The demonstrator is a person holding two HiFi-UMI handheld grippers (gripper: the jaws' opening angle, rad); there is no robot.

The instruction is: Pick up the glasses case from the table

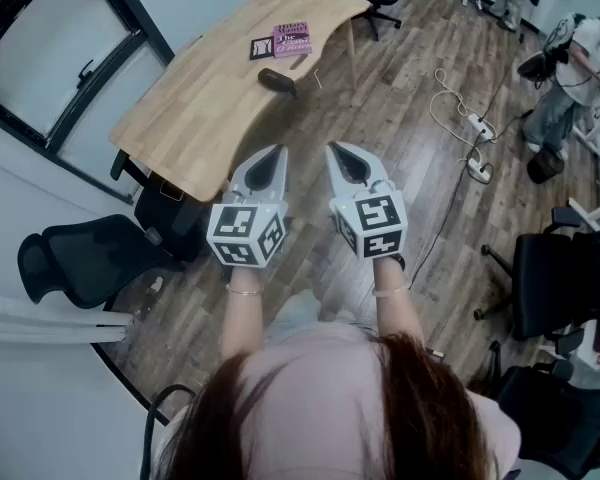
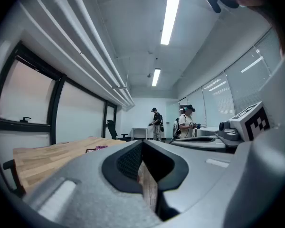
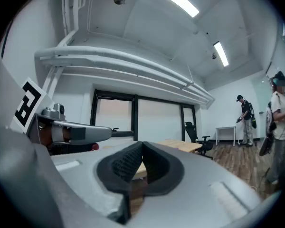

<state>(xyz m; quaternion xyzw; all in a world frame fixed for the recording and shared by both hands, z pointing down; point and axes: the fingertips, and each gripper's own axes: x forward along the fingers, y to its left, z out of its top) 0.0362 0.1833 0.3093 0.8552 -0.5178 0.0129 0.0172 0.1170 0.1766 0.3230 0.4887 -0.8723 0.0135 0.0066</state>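
Head view: the glasses case lies on the worktop near a pink book, well ahead of the person, probably awaiting approach.

Left gripper view: the left hand-held gripper has its jaws pressed together and holds nothing.

Right gripper view: the right hand-held gripper is likewise closed and empty.
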